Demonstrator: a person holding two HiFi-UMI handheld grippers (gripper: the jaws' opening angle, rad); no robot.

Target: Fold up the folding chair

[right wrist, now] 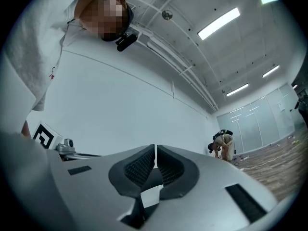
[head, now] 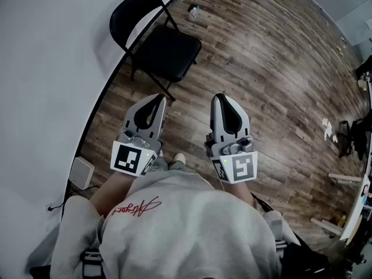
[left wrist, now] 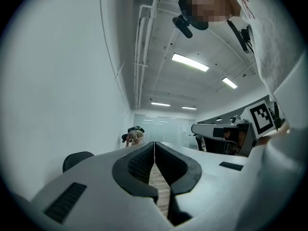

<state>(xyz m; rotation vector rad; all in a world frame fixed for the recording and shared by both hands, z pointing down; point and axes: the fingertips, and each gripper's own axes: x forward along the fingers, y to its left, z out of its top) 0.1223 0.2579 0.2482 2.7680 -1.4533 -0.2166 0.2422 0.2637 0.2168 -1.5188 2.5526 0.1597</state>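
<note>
The black folding chair (head: 165, 51), with a rounded back and a squarish padded seat on thin tube legs, stands open at eleven o'clock beside the smooth white wall (head: 46, 68) on a grainy wood-plank floor (head: 261, 68). The left gripper (head: 161, 98) and right gripper (head: 221, 97), grey shells with ribbed black pads, are both pinched closed on nothing, apart from the chair.

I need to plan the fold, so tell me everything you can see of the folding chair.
The folding chair is black, with a padded-looking seat, a rounded backrest and thin tube legs, seemingly metal. It stands unfolded on the wood floor, its back close by the white wall. Nothing else touches it.
</note>
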